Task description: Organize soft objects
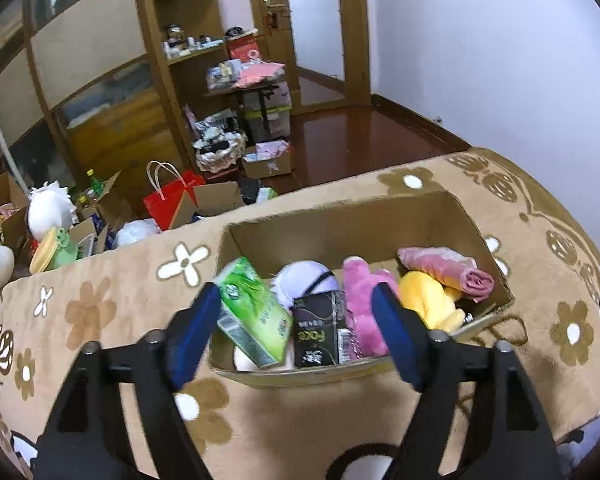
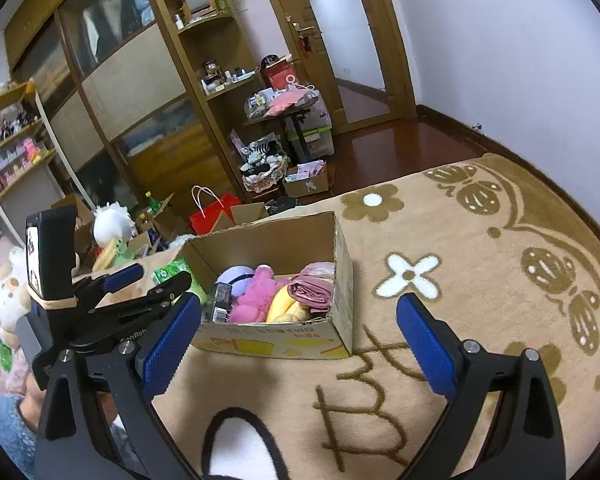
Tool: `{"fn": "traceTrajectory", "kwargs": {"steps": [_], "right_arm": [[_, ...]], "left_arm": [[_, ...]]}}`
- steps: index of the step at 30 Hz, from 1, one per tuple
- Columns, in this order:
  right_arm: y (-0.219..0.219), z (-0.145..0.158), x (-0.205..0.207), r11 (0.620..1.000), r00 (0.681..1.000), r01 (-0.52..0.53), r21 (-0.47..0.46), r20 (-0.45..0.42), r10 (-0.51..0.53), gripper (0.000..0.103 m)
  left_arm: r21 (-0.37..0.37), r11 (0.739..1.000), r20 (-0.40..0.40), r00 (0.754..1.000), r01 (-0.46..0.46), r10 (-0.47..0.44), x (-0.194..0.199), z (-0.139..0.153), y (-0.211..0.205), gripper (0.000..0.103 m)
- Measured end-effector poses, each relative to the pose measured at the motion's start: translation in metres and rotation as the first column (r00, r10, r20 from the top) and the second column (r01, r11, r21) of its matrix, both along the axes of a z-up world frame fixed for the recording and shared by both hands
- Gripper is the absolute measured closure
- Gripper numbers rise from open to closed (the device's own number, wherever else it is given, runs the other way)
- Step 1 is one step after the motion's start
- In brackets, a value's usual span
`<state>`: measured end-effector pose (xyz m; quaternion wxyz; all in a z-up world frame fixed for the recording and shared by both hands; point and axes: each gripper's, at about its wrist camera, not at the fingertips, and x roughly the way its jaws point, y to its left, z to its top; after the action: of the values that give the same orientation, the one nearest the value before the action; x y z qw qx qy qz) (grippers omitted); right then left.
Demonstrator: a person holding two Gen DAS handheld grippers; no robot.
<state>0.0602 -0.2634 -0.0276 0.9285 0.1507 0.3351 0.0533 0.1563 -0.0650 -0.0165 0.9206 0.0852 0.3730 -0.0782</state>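
Observation:
An open cardboard box (image 1: 452,216) (image 2: 340,276) stands on a tan flowered blanket (image 1: 100,312) (image 2: 480,264). It holds a green tissue pack (image 1: 252,312), a white-lilac plush (image 1: 304,280), a black packet (image 1: 320,332), a pink plush (image 1: 360,304) (image 2: 256,296), a yellow plush (image 1: 428,296) (image 2: 284,304) and a rolled pink cloth (image 1: 452,272) (image 2: 312,292). My left gripper (image 1: 296,320) is open just above the box's near-left part, empty; it also shows in the right wrist view (image 2: 152,276). My right gripper (image 2: 300,336) is open and empty, in front of the box.
Beyond the blanket's far edge lie a red paper bag (image 1: 172,196) (image 2: 212,212), cardboard boxes, a white plush (image 1: 48,208) and a green frog toy (image 1: 60,248). Wooden wardrobe and shelves (image 1: 180,52) stand behind, with a door (image 1: 316,32) and dark wood floor (image 1: 360,140).

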Motion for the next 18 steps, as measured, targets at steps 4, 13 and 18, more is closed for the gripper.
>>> {"fn": "traceTrajectory", "kwargs": {"steps": [4,13,18], "right_arm": [[0.002,0.004,-0.004,1.000,1.000,-0.001,-0.003,0.015,0.001,0.001],[0.008,0.026,-0.022,1.000,0.997,-0.001,-0.002,0.072,0.001,0.001],[0.013,0.039,-0.037,1.000,0.995,-0.004,-0.027,0.101,0.006,0.001]], "left_arm": [[0.004,1.000,0.012,1.000,-0.003,0.003,-0.006,0.011,0.007,0.011],[0.038,0.999,0.124,0.992,-0.002,-0.003,-0.048,0.052,0.016,0.005],[0.032,0.999,0.194,0.981,-0.036,0.030,-0.076,0.073,0.029,0.005]]}}
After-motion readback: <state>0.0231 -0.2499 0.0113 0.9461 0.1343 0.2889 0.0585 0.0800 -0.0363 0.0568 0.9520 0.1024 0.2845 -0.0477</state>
